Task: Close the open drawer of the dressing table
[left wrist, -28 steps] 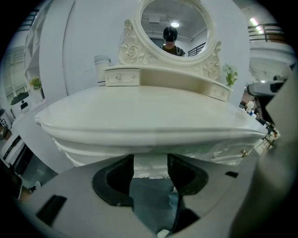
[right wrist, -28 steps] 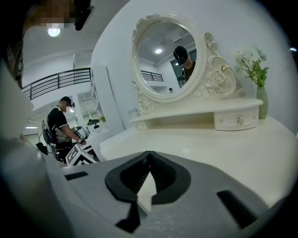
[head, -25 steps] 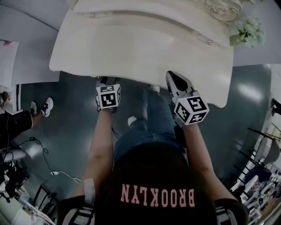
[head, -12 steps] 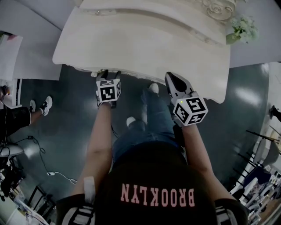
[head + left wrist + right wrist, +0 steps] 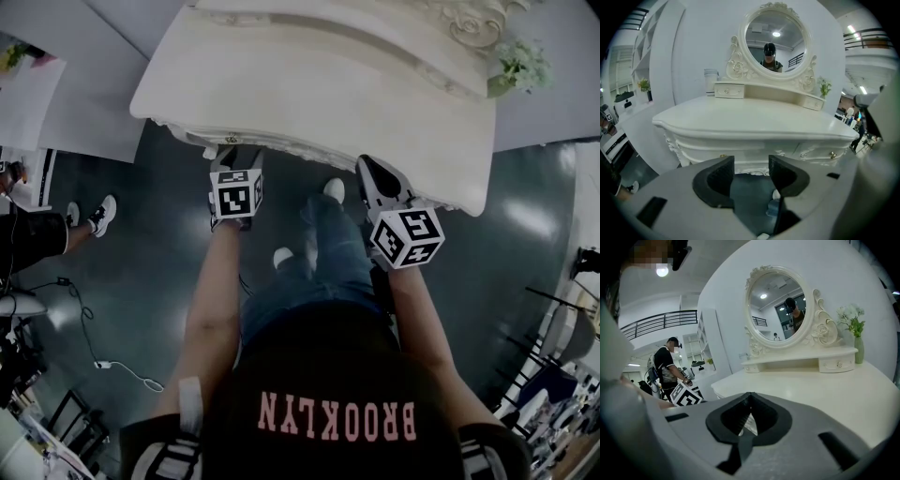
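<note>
Holding the left tool (image 5: 751, 172) with jaws spread and nothing between them, just off the near front edge of the dressing table (image 5: 754, 140), level with its drawer row. Aiming at the left drawer front (image 5: 701, 149) beside its brass knob (image 5: 723, 156). Appearing flush or nearly flush with the carved apron, with no clear gap showing, so judging the closing push as ending or already done; not being able to tell which.

Holding the right tool (image 5: 749, 414) pinched together and empty, above the near right part of the tabletop (image 5: 825, 380).

Calling next, probably, for a flat press of the left tool against that front until seated, or else for backing off.

Standing along the far side: an oval mirror (image 5: 776, 37), small upper drawers (image 5: 729, 90), a jar (image 5: 710, 77) to the left and a vase of flowers (image 5: 520, 66) to the right.

Blocking nothing on the short path ahead; only legs (image 5: 323, 253) standing near under the edge, and a cable (image 5: 122, 370) trailing over the floor (image 5: 159, 281) to the left.
</note>
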`<control>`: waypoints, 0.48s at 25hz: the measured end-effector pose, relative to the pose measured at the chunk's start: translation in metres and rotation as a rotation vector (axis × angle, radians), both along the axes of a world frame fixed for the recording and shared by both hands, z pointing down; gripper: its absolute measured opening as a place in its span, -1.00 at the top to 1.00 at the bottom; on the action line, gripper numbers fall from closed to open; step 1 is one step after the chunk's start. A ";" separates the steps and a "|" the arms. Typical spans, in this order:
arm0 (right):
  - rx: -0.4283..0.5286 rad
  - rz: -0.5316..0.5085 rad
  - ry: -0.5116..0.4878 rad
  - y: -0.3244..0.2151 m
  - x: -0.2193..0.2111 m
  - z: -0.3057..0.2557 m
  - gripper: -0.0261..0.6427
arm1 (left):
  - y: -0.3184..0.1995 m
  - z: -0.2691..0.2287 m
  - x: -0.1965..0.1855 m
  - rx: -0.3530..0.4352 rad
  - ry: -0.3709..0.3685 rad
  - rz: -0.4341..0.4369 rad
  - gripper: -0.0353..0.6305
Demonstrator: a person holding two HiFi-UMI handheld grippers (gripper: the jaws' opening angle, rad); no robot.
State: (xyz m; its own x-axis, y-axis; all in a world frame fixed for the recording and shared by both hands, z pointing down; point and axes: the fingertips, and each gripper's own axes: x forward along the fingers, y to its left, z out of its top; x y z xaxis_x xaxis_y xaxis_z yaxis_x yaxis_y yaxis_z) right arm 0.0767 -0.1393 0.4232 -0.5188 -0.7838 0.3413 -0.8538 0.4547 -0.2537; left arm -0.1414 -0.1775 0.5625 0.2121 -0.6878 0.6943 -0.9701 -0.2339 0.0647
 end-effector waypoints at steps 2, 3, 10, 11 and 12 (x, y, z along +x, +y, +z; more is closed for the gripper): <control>0.006 -0.003 -0.001 0.006 -0.005 -0.003 0.93 | 0.006 -0.005 -0.003 0.011 0.005 0.000 0.23; 0.010 -0.004 -0.001 0.009 -0.007 -0.004 0.93 | 0.009 -0.007 -0.004 0.018 0.009 0.001 0.23; 0.039 -0.010 0.001 0.031 -0.029 -0.013 0.93 | 0.038 -0.020 -0.016 0.045 0.054 0.018 0.40; 0.043 -0.012 0.002 0.035 -0.032 -0.015 0.93 | 0.043 -0.021 -0.019 0.049 0.062 0.019 0.46; 0.047 -0.013 0.003 0.038 -0.036 -0.016 0.93 | 0.047 -0.022 -0.022 0.057 0.067 0.018 0.53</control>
